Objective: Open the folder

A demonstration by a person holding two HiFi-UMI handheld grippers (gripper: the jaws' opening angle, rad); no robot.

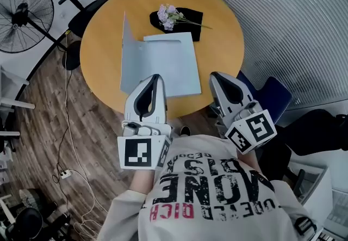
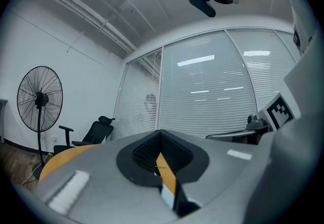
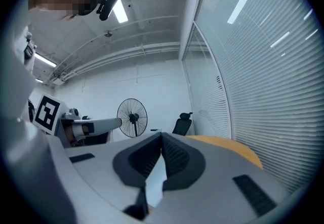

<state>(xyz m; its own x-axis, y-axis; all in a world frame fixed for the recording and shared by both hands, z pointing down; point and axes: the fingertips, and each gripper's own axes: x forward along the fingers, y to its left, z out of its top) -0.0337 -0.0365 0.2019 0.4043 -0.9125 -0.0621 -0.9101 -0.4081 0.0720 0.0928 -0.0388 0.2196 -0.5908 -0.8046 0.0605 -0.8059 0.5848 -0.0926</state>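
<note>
Open folder (image 1: 168,66), spine near-to-far

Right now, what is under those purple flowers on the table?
A flat black item lies under the flowers, their stems across it. Whatever it covers on the table is hidden.

A round wooden table (image 1: 103,44) bears an open pale-blue folder (image 1: 168,66) and a black cloth (image 1: 190,19) under flowers (image 1: 167,15).
</note>
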